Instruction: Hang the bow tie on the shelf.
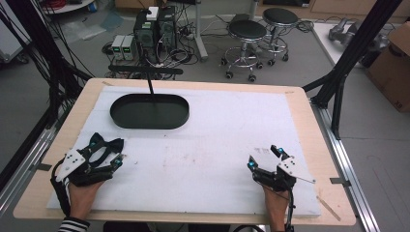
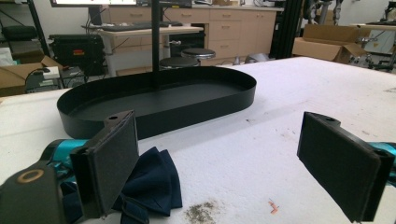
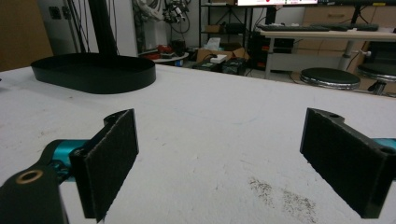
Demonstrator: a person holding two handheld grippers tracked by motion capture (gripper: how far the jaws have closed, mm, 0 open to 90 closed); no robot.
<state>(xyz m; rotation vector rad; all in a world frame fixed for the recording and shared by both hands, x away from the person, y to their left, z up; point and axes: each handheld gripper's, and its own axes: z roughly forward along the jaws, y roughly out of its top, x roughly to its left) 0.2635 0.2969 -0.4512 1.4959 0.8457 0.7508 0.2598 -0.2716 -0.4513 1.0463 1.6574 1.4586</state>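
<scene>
White table cover point(image 1: 212, 145) spreads wide, black oval tray point(image 1: 149, 111) at far left. Left gripper point(image 1: 107, 151) sits jaws wide apart, the navy bow tie point(image 2: 152, 184) lying on the cover beside its left jaw. Right gripper point(image 1: 264, 157) rests near-right, jaws gaping, nothing between them.

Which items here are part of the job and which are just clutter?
In play: dark blue bow tie beside the open left gripper; black oval tray beyond it; open right gripper.

Lying about: stools, computer towers, cardboard box.
</scene>
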